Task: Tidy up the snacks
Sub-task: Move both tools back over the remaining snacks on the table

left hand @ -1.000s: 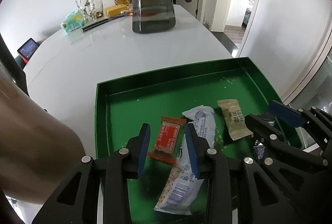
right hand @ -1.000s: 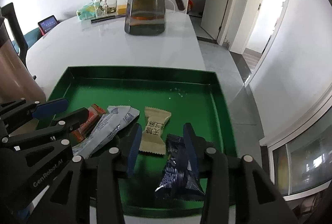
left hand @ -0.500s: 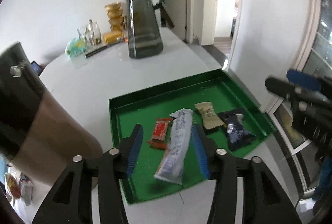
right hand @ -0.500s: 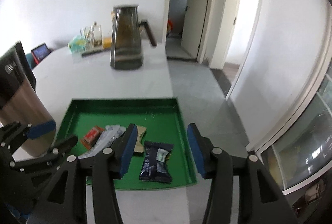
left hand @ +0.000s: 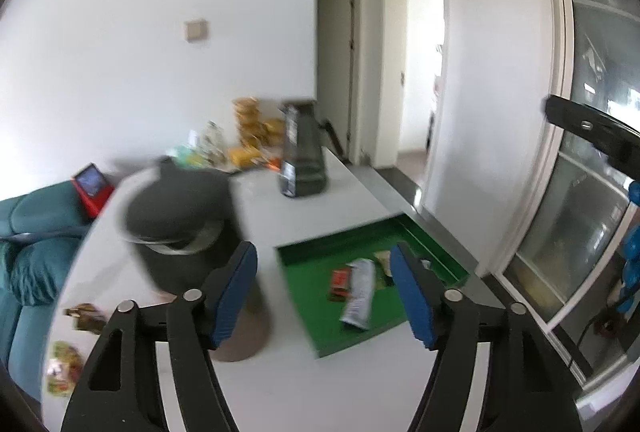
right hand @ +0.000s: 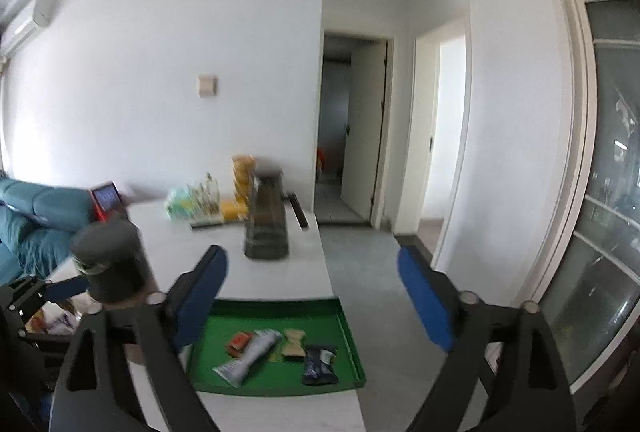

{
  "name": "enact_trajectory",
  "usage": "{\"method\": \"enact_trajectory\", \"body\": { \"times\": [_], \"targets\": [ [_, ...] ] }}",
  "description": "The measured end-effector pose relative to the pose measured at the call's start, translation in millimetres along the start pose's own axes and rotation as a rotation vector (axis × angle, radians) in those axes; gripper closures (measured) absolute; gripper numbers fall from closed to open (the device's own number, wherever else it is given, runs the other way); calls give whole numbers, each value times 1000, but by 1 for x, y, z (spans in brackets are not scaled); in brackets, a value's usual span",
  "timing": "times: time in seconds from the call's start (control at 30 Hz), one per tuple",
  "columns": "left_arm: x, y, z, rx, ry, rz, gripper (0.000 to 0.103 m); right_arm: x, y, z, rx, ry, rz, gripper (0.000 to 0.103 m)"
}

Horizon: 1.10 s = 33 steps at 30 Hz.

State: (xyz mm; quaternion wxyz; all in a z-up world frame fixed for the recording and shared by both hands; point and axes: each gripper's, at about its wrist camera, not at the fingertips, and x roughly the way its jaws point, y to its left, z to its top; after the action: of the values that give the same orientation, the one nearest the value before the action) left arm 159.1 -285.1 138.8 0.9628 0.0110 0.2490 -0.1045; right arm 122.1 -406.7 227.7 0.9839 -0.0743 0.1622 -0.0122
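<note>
Both grippers, left (left hand: 324, 290) and right (right hand: 312, 296), have just been opening; fingers wide, nothing between them. Four snacks lie in the tray (right hand: 348, 328) on the worktop (right hand: 276, 276), below and ahead of both. The white packet (right hand: 248, 356) runs diagonally, nearer the left gripper.

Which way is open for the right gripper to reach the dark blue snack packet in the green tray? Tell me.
Probably from straight above: the right gripper hangs open and empty over the green tray, and the dark blue snack packet lies uncovered near the right wall, beside the tan packet.
</note>
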Motion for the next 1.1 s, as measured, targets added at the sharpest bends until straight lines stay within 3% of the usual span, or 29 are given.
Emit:
{"method": "enact_trajectory", "body": {
  "times": [0.07,0.3,0.53,0.63,0.83,1.1],
  "targets": [
    [-28,31,1,-24,-36,27,29,-22,13,9,1,-46,14,0],
    [-101,146,-4,-74,-93,181,24,-79,78,33,10,-141,78,0],
    [-143,259,-29,-103,-80,366,16,-97,163,40,-12,-155,176,0],
    [-147,296,-45,-133,-53,401,16,-90,204,34,-10,-133,228,0],
    [-133,342,-77,-167,24,412,16,-67,286,6,-34,-25,314,0],
    [-114,376,-112,-204,121,333,16,-24,353,-37,-15,140,350,0]
  ]
}}
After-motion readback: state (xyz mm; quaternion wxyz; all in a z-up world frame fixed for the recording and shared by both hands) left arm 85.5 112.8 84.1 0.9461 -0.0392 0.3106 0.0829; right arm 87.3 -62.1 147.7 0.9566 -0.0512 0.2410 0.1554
